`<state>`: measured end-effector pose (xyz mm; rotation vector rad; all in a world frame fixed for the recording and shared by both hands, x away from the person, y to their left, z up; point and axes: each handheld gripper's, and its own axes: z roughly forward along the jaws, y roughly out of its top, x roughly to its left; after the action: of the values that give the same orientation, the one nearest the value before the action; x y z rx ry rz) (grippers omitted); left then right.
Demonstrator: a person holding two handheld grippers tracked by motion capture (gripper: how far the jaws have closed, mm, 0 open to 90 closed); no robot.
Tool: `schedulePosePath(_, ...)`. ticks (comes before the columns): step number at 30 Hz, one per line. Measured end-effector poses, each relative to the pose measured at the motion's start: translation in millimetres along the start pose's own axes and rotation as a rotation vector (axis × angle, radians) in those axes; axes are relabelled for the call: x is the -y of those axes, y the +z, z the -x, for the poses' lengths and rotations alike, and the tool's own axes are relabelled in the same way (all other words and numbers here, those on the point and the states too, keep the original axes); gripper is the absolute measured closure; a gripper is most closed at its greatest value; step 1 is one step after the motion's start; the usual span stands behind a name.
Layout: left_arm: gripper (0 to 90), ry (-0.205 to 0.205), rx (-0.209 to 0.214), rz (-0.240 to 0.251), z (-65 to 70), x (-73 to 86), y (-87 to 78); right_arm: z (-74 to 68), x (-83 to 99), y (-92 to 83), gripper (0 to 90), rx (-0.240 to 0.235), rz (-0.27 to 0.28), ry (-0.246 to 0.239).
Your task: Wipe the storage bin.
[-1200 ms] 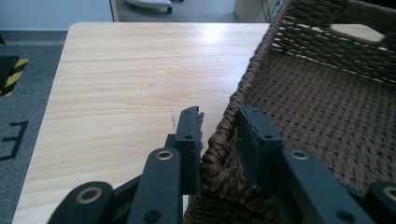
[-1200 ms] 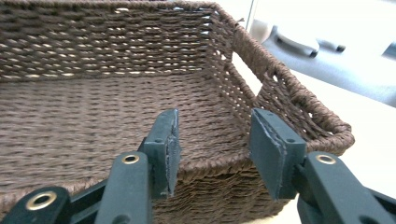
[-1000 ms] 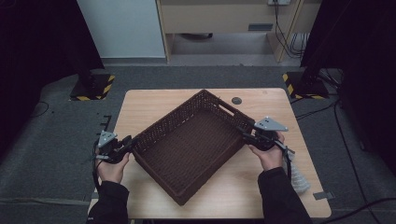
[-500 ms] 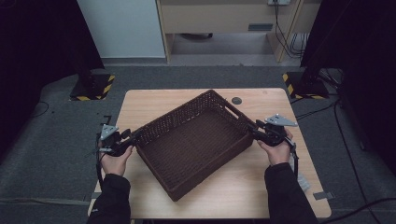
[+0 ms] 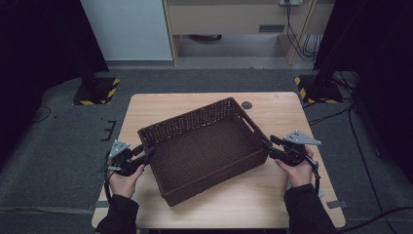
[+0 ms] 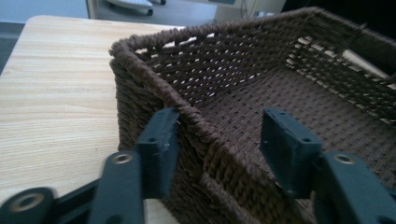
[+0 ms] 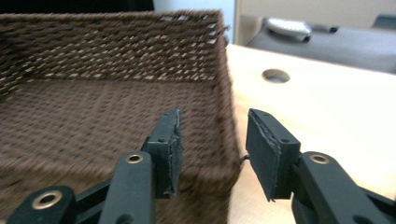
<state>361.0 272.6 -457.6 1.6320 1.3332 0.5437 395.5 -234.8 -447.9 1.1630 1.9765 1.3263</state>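
Note:
A dark brown wicker basket (image 5: 190,119) sits askew on the wooden table (image 5: 272,109). My left gripper (image 5: 148,153) is at its left end. In the left gripper view the left gripper (image 6: 219,135) straddles the basket's rim (image 6: 261,60); its jaws have just been opening and stand open, with the inner pad clear of the weave. My right gripper (image 5: 267,146) is at the basket's right end. There the right gripper (image 7: 212,140) straddles the wall of the basket (image 7: 107,51); its jaws have just been closing a little but stand open, with a gap at the outer pad.
A round cable hole (image 5: 247,105) lies in the tabletop behind the basket, also seen as a hole (image 7: 275,74) in the right gripper view. Bare wood (image 6: 51,93) lies left of the basket. Black stands with yellow-striped feet (image 5: 97,92) flank the table's far side.
The basket has turned clockwise and now lies flatter to the table's front edge. My left gripper has let go of the rim. The right hand has shifted right.

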Motion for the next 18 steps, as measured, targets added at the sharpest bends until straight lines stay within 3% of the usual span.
schedulePosePath(3, 44.7, 0.006, -0.014, 0.006, 0.9, -3.9, 11.9, 4.5, -2.2, 6.6, 62.6, 0.006, -0.005, -0.015)
schedulePosePath(8, 45.6, 0.014, -0.011, 0.013, 0.4, -10.5, 22.8, 6.4, 4.3, 9.3, 77.2, -0.008, -0.064, -0.004)
schedulePosePath(13, 43.8, 0.031, 0.008, 0.027, 3.4, -8.9, 9.9, 2.2, 10.4, -2.7, 76.6, -0.009, -0.058, -0.006)
schedulePosePath(18, 47.0, 0.044, 0.059, 0.017, 11.5, 0.2, -8.3, -12.6, 17.0, -19.2, 74.0, 0.009, -0.067, -0.008)
